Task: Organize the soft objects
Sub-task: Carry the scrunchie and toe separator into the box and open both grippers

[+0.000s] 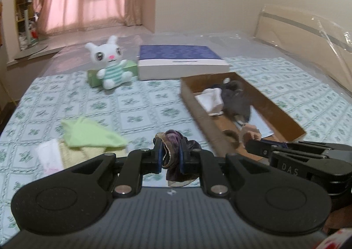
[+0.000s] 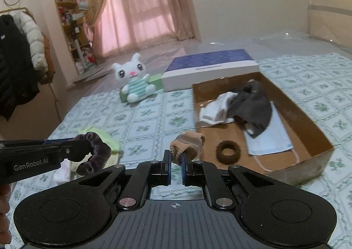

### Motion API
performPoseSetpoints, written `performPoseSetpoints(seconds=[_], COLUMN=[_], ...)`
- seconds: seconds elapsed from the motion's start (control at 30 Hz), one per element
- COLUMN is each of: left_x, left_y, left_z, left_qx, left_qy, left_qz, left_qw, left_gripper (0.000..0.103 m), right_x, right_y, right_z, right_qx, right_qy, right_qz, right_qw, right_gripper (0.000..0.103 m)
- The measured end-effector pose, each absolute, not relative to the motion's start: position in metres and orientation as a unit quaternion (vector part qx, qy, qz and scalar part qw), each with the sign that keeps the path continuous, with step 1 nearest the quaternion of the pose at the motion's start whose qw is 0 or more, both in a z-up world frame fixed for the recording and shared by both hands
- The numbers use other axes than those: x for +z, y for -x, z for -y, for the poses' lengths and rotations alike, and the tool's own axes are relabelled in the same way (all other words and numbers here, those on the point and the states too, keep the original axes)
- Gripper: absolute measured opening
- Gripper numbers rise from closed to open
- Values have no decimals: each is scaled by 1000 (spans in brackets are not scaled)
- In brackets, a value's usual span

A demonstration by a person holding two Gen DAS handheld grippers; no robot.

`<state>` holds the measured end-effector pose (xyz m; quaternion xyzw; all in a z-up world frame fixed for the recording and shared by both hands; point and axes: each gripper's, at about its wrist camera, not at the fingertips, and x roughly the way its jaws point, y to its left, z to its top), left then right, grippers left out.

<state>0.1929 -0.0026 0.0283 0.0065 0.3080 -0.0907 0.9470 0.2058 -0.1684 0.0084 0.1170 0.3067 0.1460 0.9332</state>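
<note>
My left gripper [image 1: 171, 156] pinches a purple velvet scrunchie [image 1: 176, 139] and my right gripper [image 2: 175, 161] a beige scrunchie [image 2: 187, 142], both above the bedsheet [image 2: 154, 117], with the cardboard box [image 2: 308, 121] of soft things at two o'clock beyond.

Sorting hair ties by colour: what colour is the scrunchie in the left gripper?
Dark purple velvet scrunchie, shown best in the right wrist view.
</note>
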Motion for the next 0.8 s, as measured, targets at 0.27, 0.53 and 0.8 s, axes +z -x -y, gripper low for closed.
performPoseSetpoints(seconds=[0.27, 0.53, 0.8], left_x=[26, 20, 9], left_y=[-206, -226, -251], left_z=[57, 106, 137], left_qx=[-141, -175, -179], left_qy=[-9, -23, -28], left_qz=[-321, -333, -346], left_qw=[936, 926, 920], left_gripper=[13, 13, 13], right_x=[11, 8, -2], right_y=[-203, -210, -223], right_z=[210, 247, 277], right_qx=[108, 83, 70], right_qy=[-130, -127, -123], right_qz=[-299, -298, -308], right_qw=[939, 943, 941], right_gripper=[9, 9, 9])
